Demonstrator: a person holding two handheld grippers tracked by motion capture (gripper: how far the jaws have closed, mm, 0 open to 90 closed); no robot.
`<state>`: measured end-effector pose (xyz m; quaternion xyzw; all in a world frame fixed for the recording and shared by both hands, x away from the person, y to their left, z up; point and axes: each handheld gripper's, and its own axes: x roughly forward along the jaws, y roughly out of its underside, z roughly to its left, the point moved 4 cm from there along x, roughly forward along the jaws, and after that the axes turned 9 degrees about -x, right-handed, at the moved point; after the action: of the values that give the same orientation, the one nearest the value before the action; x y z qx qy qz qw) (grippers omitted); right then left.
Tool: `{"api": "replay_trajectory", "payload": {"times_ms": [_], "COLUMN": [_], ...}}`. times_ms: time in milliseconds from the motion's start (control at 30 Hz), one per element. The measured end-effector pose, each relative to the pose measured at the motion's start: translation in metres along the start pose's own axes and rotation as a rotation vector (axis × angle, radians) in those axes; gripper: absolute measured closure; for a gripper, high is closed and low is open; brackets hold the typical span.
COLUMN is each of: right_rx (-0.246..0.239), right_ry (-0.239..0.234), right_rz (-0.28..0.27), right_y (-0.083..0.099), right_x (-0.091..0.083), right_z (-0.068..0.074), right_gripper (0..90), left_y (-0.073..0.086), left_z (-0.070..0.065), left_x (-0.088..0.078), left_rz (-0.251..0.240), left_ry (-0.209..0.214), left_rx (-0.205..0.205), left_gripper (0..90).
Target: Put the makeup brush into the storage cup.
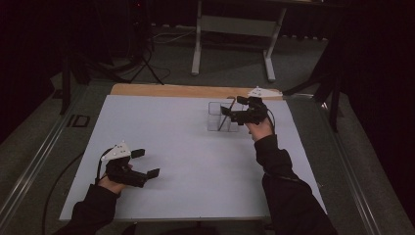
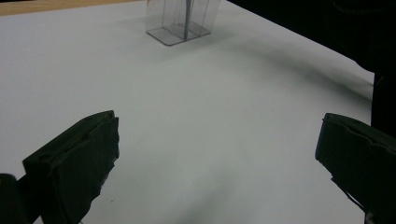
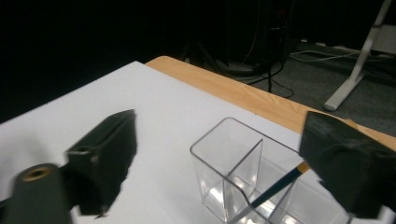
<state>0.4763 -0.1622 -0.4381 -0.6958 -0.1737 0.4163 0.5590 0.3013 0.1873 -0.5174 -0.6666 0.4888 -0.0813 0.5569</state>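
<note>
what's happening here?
A person is working at a white table with a handheld gripper in each hand. The right gripper hangs over a clear plastic divided holder near the far edge, fingers wide apart. A dark pencil leans inside the holder, free of the fingers, so it looks dropped in. The left gripper sits open near the front left of the table, holding nothing.

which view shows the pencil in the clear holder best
The right gripper view: the pencil leans close up inside the clear holder, its dark shaft and wooden end visible. The left gripper view shows a thin dark line in the distant holder. The high view shows a small slanted stick.
</note>
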Motion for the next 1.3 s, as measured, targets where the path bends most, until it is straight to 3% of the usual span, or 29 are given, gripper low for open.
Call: {"api": "replay_trajectory", "payload": {"times_ms": [533,1067,1267,1300], "right_rx": [-0.018,-0.019,0.001,0.014], "right_ry": [-0.017,-0.078,-0.074,-0.091], "right_rz": [-0.016,-0.012,-0.014,-0.006], "right_y": [0.018,0.037,0.049,0.054], "right_x": [-0.022,-0.048,-0.056,-0.058], "right_z": [0.015,0.040,0.050,0.054], "right_gripper": [14.1,13.9,13.9,13.9], "left_y": [0.000,-0.002,-0.002,-0.002], "left_z": [0.000,0.000,-0.001,-0.001], "left_x": [-0.002,-0.004,-0.003,-0.003], "left_rz": [-0.010,-0.018,-0.018,-0.017], "left_ry": [-0.001,0.001,0.008,0.007], "left_rx": [-0.001,-0.002,-0.002,-0.002], "left_gripper": [0.0,0.0,0.0,0.0]}}
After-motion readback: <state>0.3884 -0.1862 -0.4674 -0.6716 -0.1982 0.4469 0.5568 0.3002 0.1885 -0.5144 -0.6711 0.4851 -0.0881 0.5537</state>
